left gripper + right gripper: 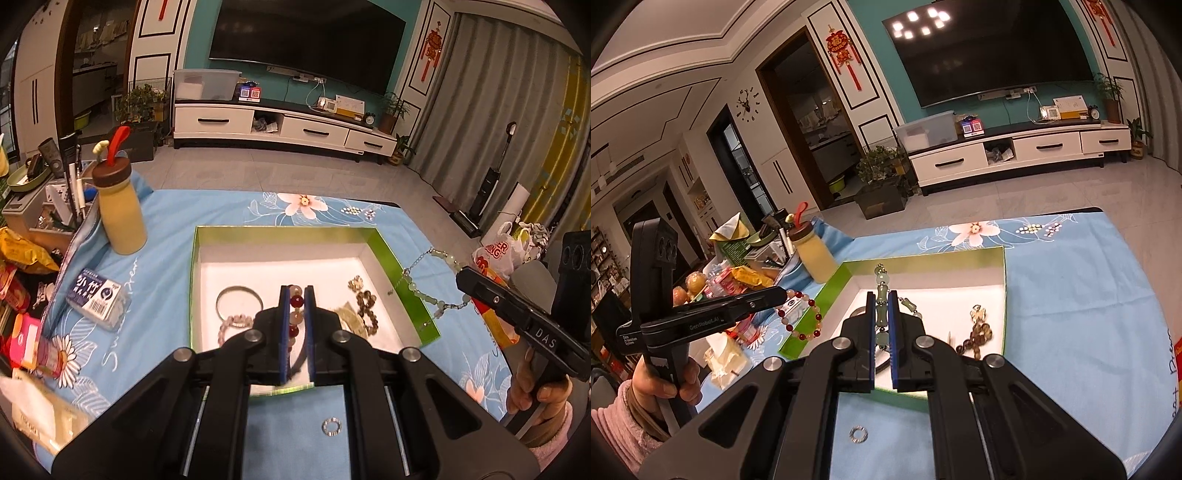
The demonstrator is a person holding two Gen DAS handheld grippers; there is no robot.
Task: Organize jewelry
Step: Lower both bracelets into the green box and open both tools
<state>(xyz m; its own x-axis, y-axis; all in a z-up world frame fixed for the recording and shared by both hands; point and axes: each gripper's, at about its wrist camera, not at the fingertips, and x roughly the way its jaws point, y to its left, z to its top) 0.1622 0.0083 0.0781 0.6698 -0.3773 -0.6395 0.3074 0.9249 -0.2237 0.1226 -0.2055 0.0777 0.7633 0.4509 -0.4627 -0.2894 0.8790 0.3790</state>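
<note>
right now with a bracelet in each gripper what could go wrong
1. The green bracelet in the right gripper hangs long over the box rim; its chain could snag there.
2. The red bracelet in the left gripper is gripped on round beads, so it may slip out beside the box.
3. Dropping either could tangle it with the brown bracelet inside.

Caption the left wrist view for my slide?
Left gripper shut on red bead bracelet above the green box.

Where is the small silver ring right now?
In both wrist views the small silver ring lies flat on the blue floral cloth, outside the green box, just off its near edge and below the grippers.
</note>
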